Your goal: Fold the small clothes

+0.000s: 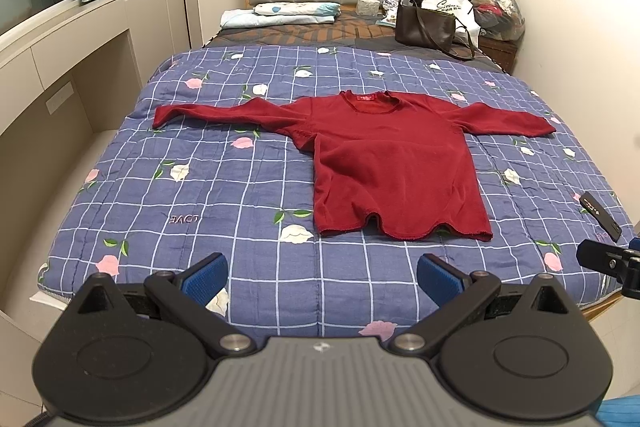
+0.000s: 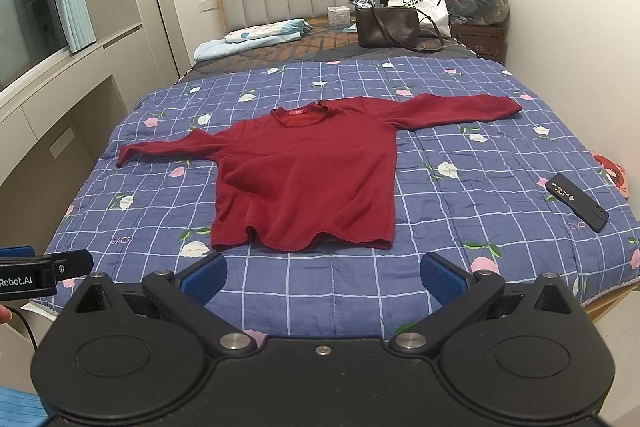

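Note:
A dark red long-sleeved sweater [image 1: 384, 163] lies flat on the blue checked floral quilt [image 1: 200, 187], both sleeves spread out sideways, collar toward the headboard, wavy hem toward me. It also shows in the right wrist view [image 2: 304, 179]. My left gripper [image 1: 322, 277] is open and empty, held above the foot of the bed, short of the hem. My right gripper [image 2: 323, 277] is open and empty, likewise short of the hem. The right gripper's side shows at the left wrist view's right edge [image 1: 612, 263]; the left gripper's side shows at the right wrist view's left edge [image 2: 44, 271].
A black remote-like device [image 2: 576, 203] lies on the quilt right of the sweater. A brown handbag [image 2: 386, 27], a white bag, a folded light blue blanket [image 2: 248, 39] and clutter sit near the padded headboard. A built-in shelf and window run along the left wall.

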### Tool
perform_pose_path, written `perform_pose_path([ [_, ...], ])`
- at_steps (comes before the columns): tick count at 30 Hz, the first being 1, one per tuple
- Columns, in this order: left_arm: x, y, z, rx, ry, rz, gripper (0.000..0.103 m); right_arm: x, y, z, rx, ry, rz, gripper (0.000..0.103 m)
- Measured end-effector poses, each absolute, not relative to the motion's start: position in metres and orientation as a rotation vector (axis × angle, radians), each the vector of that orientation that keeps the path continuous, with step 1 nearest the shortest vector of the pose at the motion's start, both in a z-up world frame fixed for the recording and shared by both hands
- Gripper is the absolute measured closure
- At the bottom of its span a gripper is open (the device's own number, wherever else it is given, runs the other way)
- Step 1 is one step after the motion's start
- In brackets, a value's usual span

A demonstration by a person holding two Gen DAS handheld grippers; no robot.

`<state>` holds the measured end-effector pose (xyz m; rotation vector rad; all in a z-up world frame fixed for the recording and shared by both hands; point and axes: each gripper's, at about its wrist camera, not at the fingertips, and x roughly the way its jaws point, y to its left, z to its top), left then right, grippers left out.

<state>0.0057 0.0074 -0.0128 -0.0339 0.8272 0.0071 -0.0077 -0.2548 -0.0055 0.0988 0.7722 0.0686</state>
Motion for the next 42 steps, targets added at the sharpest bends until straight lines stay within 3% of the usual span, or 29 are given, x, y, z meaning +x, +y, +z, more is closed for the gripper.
perform_pose_path([
  [29,0.027,0.014,-0.016,-0.043,0.862,-0.012,0.000,0.005,-0.256,-0.019,0.099,0.787,0.055,0.000],
  [42,0.074,0.001,-0.032,0.009,0.963,-0.017,0.000,0.023,-0.257,-0.017,0.111,0.807,0.025,0.000],
])
